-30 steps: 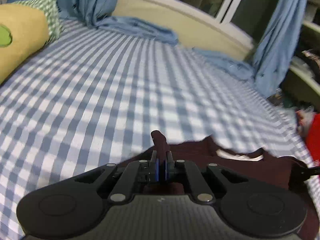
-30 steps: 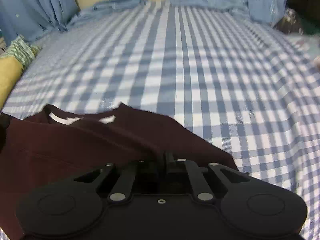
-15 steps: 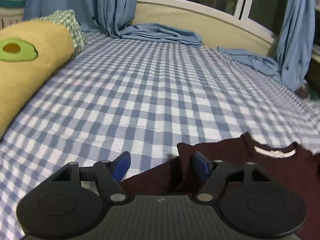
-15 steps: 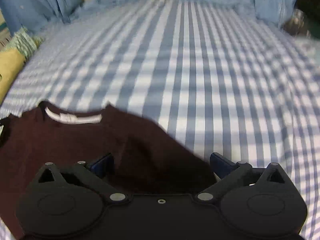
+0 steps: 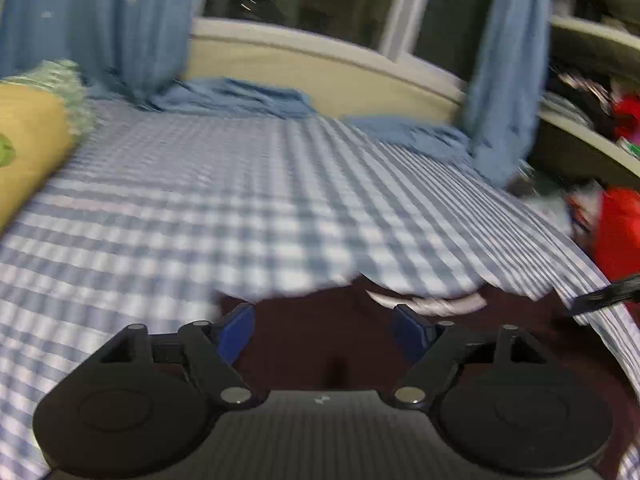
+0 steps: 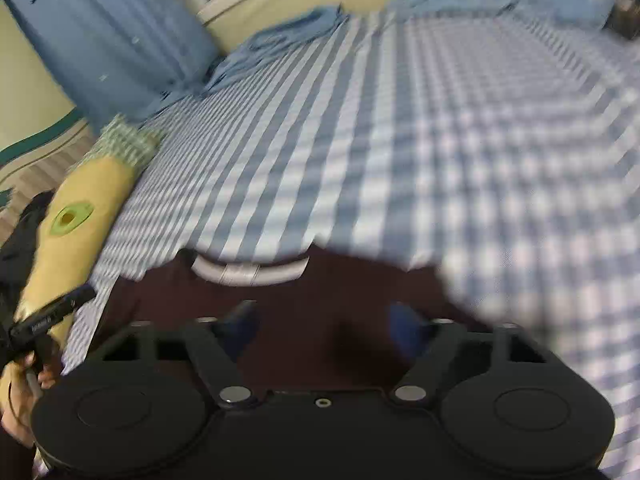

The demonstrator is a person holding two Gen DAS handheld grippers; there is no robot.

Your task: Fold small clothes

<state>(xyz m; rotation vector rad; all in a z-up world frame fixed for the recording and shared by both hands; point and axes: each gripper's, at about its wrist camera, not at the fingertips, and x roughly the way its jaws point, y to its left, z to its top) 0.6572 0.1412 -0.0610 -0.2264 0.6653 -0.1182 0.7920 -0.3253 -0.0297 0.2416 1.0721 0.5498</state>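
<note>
A dark maroon shirt (image 5: 328,340) with a white neck label lies flat on the blue-and-white checked bed sheet (image 5: 200,208). It also shows in the right wrist view (image 6: 320,300). My left gripper (image 5: 324,330) is open and empty, its blue pads spread over the shirt's near left part. My right gripper (image 6: 324,326) is open and empty over the shirt's near right part. The other gripper's black tip shows at the right edge in the left wrist view (image 5: 608,294) and at the left edge in the right wrist view (image 6: 52,316).
A yellow avocado-print pillow (image 6: 80,228) lies along the bed's left side, also in the left wrist view (image 5: 28,148). Blue curtains (image 5: 100,20) and bunched blue cloth (image 5: 240,98) line the far edge below a window. Red items (image 5: 618,232) sit past the bed's right edge.
Both grippers were shut on the shirt a second ago, then opened and let it go. Both have since lifted and tilted back, and the shirt lies flat on the sheet.
</note>
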